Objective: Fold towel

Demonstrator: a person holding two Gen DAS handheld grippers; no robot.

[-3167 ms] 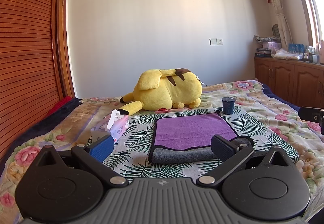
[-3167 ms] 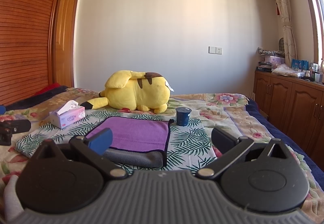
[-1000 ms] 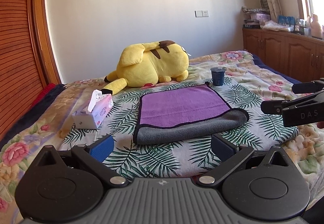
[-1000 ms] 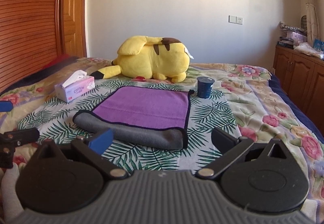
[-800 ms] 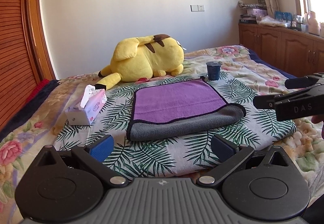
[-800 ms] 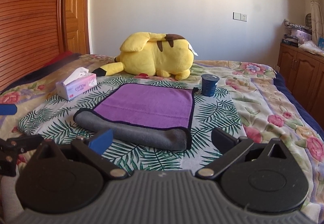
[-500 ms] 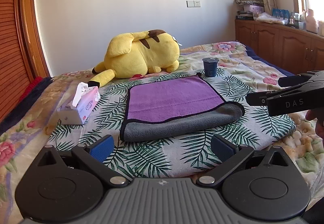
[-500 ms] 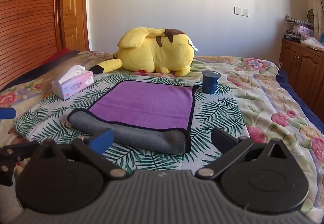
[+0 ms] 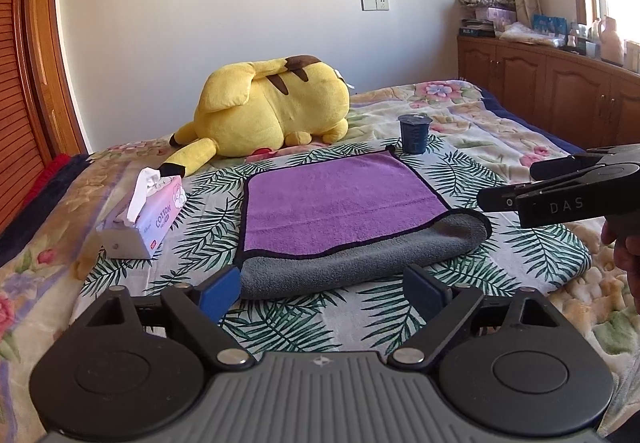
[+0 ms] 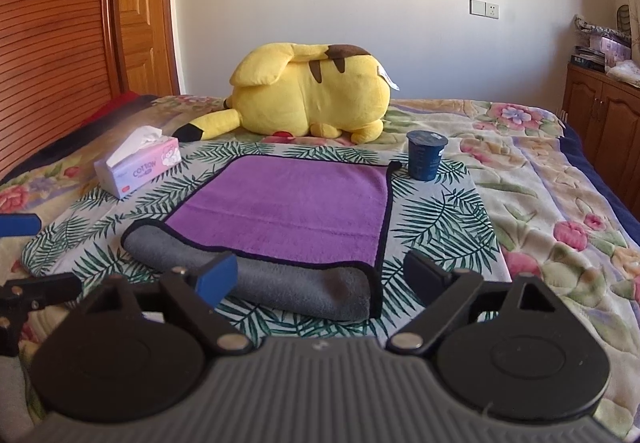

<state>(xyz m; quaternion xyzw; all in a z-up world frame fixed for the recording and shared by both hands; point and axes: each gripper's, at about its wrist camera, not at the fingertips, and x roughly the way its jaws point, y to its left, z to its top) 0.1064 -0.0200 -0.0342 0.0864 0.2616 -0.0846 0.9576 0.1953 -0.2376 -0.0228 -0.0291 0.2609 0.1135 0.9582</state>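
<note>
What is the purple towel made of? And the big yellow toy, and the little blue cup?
The towel looks like soft, fuzzy microfibre cloth, purple on one side and grey on the other, with a dark stitched edge. The yellow toy looks like plush fabric, matte and puffy. The blue cup is probably plastic, smooth with a flat lid.

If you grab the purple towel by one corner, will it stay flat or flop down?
The towel would probably flop: its near edge already rolls over softly, showing the grey side. It looks thick and fluffy, so likely a bit heavy for cloth, and probably grippy, not slippery.
</note>
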